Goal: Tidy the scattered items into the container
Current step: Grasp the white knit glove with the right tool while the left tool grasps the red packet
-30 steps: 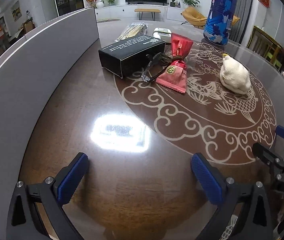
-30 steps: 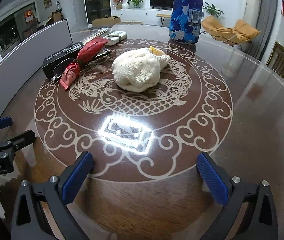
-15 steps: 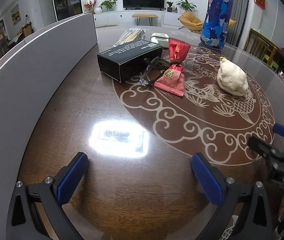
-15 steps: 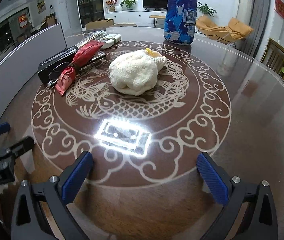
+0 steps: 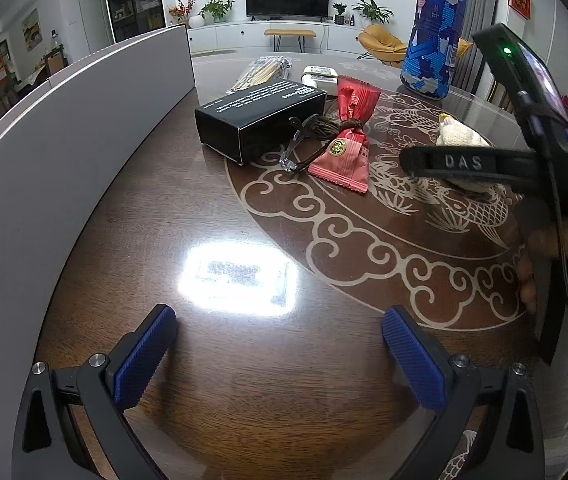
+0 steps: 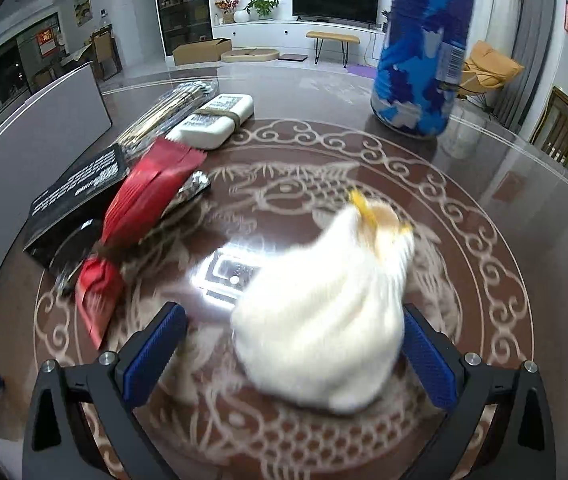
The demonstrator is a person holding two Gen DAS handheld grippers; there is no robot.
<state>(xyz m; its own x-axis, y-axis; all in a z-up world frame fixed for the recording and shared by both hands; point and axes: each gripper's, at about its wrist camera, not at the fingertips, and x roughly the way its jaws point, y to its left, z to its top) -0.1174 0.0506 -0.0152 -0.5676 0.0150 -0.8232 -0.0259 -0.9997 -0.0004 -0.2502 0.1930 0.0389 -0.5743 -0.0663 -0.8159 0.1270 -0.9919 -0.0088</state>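
Note:
A white knitted bundle [image 6: 324, 312] with a yellow tip lies on the patterned table, blurred, between the fingers of my right gripper [image 6: 292, 356], which is open around it; its right side is close to the right pad [image 6: 428, 360]. In the left wrist view the same bundle [image 5: 464, 140] is partly hidden behind the right gripper's black frame [image 5: 484, 164]. My left gripper [image 5: 280, 344] is open over bare table, with nothing between its fingers. The grey container wall [image 5: 64, 140] curves along the left.
A black box [image 5: 256, 120], glasses [image 5: 300, 148] and a red packet [image 5: 348, 140] lie together mid-table. Behind them are a chopstick pack [image 5: 264, 70] and a white case [image 5: 318, 76]. A tall blue can [image 5: 434, 28] stands at the back right.
My right gripper has moved forward to the white bundle, which now lies between its open fingers. In the left view its frame now crosses in front of the bundle. The left gripper has barely moved.

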